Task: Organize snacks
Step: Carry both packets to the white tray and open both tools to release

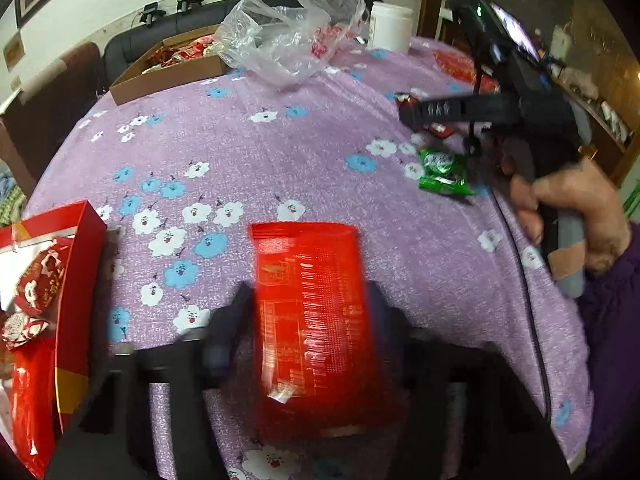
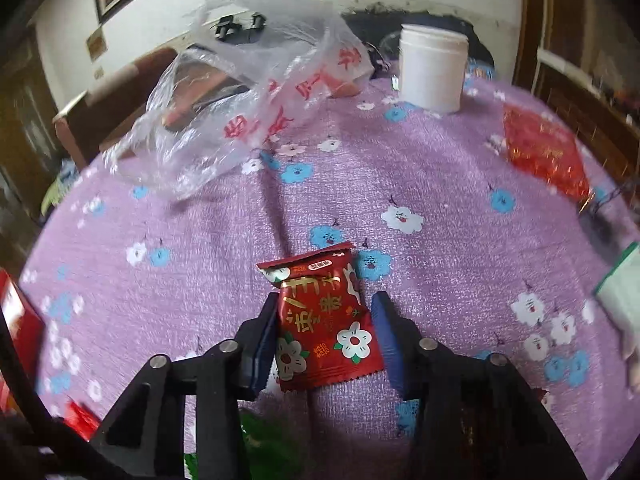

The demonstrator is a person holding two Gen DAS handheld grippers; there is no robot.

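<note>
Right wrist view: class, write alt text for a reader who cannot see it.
A small red flower-printed snack packet sits between the right gripper's two black fingers, above a purple floral tablecloth. Behind lie a crumpled clear plastic bag, a white plastic jar and a shiny red wrapper.

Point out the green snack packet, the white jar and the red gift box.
green snack packet [image 1: 443,172], left wrist view, middle of the wrapper.
white jar [image 2: 433,68], right wrist view, front of its wall.
red gift box [image 1: 74,280], left wrist view, its right side wall.
</note>
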